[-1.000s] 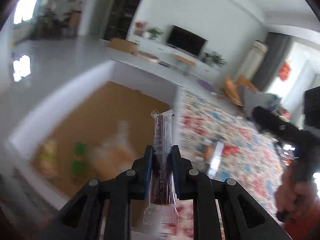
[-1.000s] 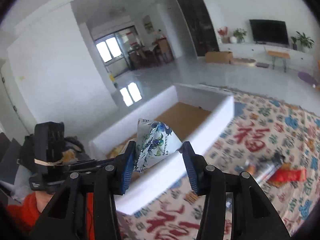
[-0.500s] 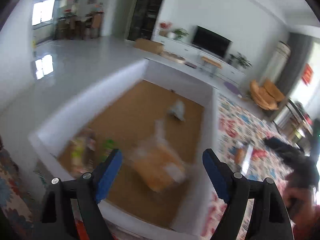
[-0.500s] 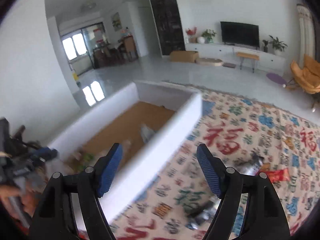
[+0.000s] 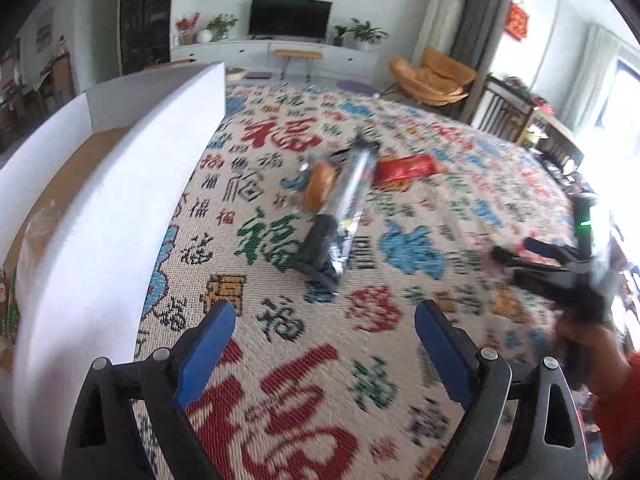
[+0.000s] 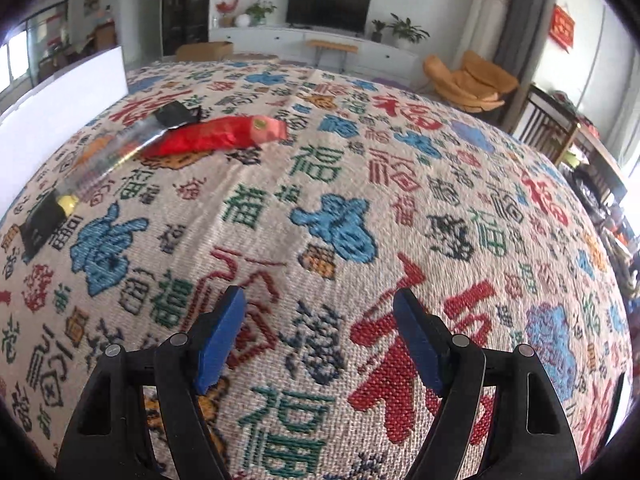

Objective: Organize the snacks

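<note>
A long clear snack tube with dark ends point(image 5: 348, 196) lies on the patterned rug point(image 5: 304, 392), across an orange round snack point(image 5: 320, 184) and beside a red packet point(image 5: 408, 166). My left gripper point(image 5: 324, 320) hangs over the rug short of them, jaws opening with nothing between them. The white box point(image 5: 120, 200) stands to its left. In the right wrist view the red packet point(image 6: 216, 136) and the clear tube point(image 6: 108, 156) lie far ahead to the left. My right gripper point(image 6: 320, 308) is open and empty above bare rug. It also shows blurred as the right gripper point(image 5: 516, 249), held by a hand point(image 5: 592, 344).
Inside the box a few packets point(image 5: 8, 300) show at the left edge. Beyond the rug stand a TV cabinet point(image 5: 280, 50), an orange chair point(image 5: 432, 76) and wooden furniture point(image 5: 512, 116) on the right. The box wall point(image 6: 60, 92) bounds the rug on the left.
Both grippers let go of their snacks, a dark stick and a flowered pouch, at the box and opened. Both then swung right and down, away from the box, over the rug.
</note>
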